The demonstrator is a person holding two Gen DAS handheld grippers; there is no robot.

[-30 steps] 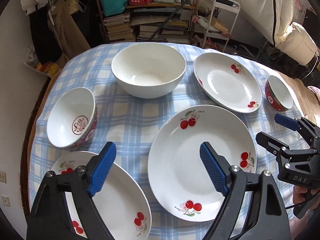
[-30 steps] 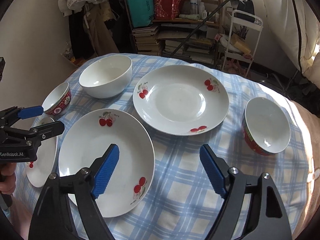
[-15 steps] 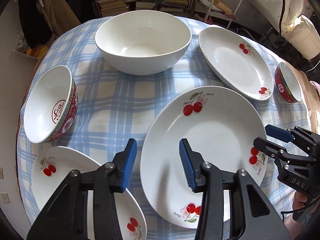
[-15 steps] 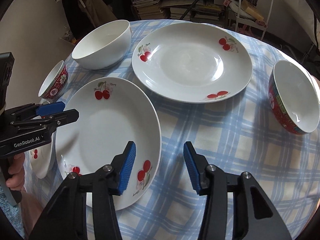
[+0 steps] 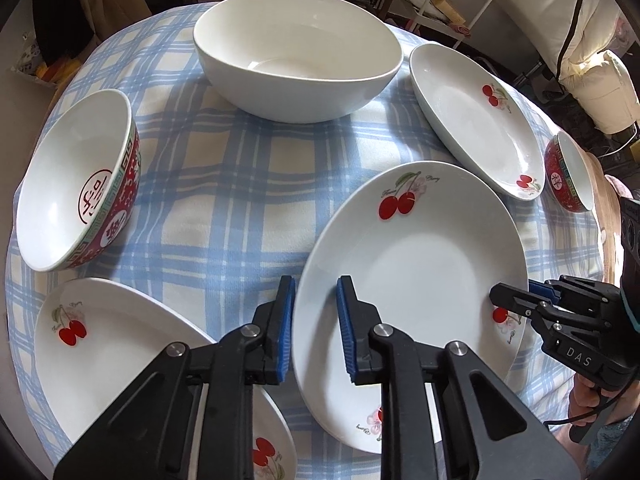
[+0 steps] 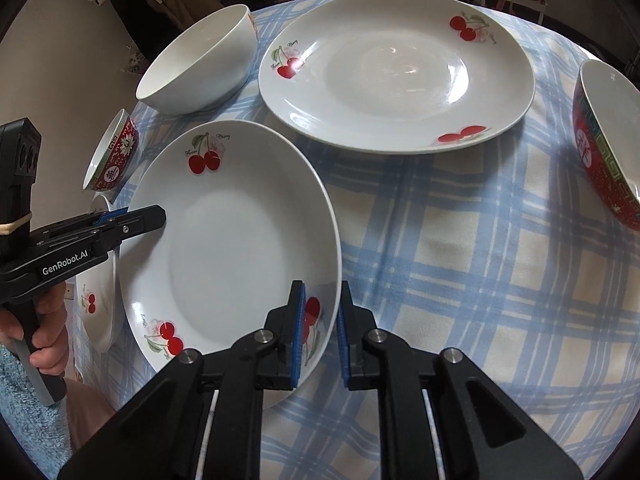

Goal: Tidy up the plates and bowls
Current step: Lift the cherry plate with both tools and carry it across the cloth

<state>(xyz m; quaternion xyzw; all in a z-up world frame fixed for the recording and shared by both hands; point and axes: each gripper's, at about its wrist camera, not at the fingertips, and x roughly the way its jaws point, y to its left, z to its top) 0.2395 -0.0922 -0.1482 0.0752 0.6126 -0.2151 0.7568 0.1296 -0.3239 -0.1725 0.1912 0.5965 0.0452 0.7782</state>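
Near-left cherry plate point(image 5: 132, 360): near edge covered by the left gripper's point(image 5: 314, 330) frame; in the right wrist view mostly hidden behind the middle plate point(image 6: 224, 248).
Right red bowl point(image 6: 604, 144): cut off at the picture's right edge.
Left hand point(image 6: 44, 332): only fingers on the handle visible.
Plate lettering: too small to read.
Pad contact on the middle plate's rim: cannot tell.

Cherry plate point(image 5: 420, 264) flat on tablecloth point(image 5: 224, 184)
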